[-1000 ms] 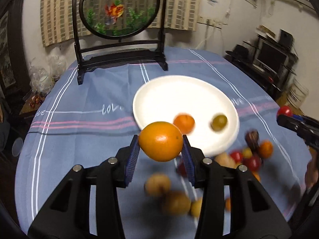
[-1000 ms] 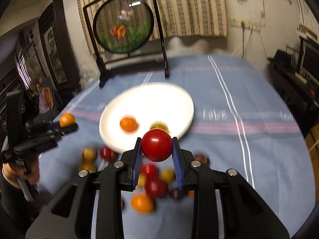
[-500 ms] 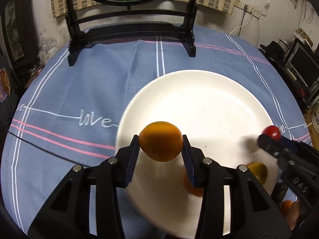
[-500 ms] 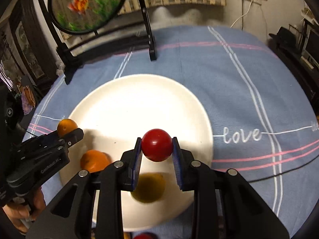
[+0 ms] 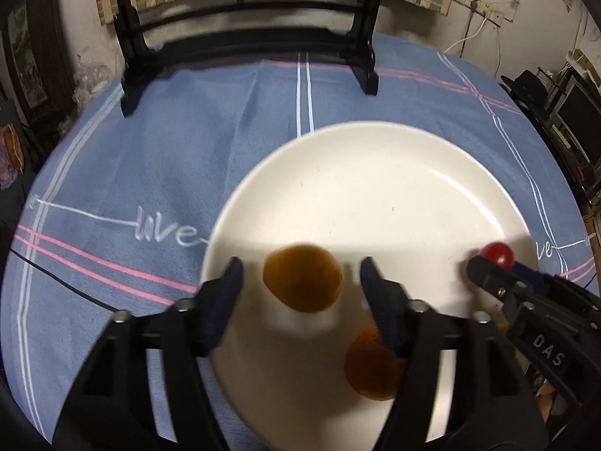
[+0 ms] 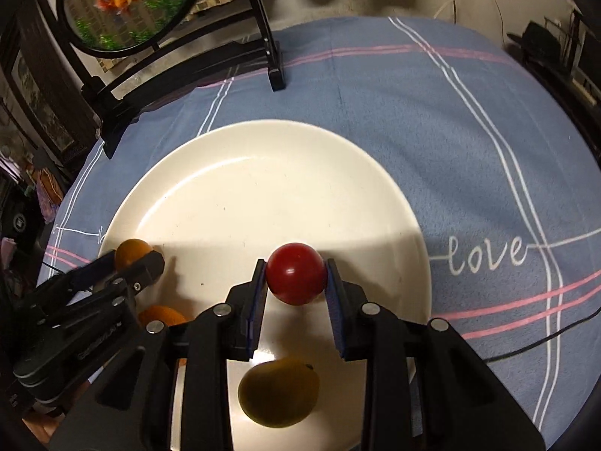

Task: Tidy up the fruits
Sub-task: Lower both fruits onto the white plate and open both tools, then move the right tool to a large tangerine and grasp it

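Looking along our left gripper, we are seeing its jaws standing apart, having just been opening, with the orange blurred between them and touching neither pad, over the near left part of the white plate. A second, smaller orange fruit is lying on the plate nearer to us, partly behind our right-hand finger. The plate is sitting on a blue tablecloth with white and pink stripes and the word "love", and beyond it the black stand of a round ornament is standing on the cloth. At the right edge our right gripper is reaching over the plate's rim with a red fruit at its tip. Looking along our right gripper, we are seeing its jaws clamped on the red fruit, both blue pads pressing its sides, above the plate. A yellow-green fruit is lying on the plate below our fingers. At the left our left gripper is reaching in with the orange at its tip, and the smaller orange fruit is showing just beneath it.
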Demonstrator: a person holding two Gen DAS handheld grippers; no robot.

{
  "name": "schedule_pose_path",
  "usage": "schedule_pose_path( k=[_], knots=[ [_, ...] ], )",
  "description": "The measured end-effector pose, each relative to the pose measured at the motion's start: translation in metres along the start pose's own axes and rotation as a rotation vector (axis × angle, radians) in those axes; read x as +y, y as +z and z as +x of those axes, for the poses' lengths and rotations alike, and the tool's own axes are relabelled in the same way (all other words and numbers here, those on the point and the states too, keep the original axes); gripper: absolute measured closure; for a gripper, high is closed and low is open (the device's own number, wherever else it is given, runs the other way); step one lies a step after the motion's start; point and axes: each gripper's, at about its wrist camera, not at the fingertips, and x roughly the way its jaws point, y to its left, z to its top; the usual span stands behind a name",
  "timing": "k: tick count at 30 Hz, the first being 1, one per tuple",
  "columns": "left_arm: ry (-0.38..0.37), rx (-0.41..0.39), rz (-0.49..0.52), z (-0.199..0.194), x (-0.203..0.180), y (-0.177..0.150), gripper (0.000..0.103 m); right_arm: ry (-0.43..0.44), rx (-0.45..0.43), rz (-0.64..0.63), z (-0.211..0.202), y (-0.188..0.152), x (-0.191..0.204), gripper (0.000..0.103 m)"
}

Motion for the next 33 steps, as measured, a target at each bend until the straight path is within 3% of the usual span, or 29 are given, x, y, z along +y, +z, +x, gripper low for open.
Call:
schedule_pose_path(
  k=[1, 3, 6, 10, 12, 23, 33],
  knots=[
    [0.000, -0.012, 0.000, -0.004, 0.000, 0.000, 0.035, 0.018, -0.002, 0.015, -0.001, -0.001, -0.002, 0.069],
    [-0.007, -0.030, -0.003, -0.014, 0.002, 0.000, 0.034, 0.037, -0.041, 0.043, -0.011, -0.003, -0.006, 0.038],
    [-0.011, -0.066, 0.005, -0.030, 0.002, -0.005, 0.026, 0.061, -0.133, 0.054, -0.032, -0.005, -0.008, 0.038],
    [-0.023, -0.096, 0.041, -0.054, 0.003, -0.025, 0.024, 0.073, -0.158, 0.035, -0.059, -0.017, -0.009, 0.038],
    [-0.028, -0.127, 0.054, -0.071, 0.007, -0.040, 0.018, 0.073, -0.166, 0.022, -0.072, -0.028, -0.011, 0.038],
    [-0.052, -0.210, 0.093, -0.125, 0.006, -0.105, 0.013, 0.031, -0.214, -0.014, -0.122, -0.112, -0.032, 0.036],
    [-0.044, -0.172, 0.061, -0.130, 0.024, -0.153, 0.010, 0.022, -0.203, 0.000, -0.135, -0.176, -0.052, 0.035]
  ],
)
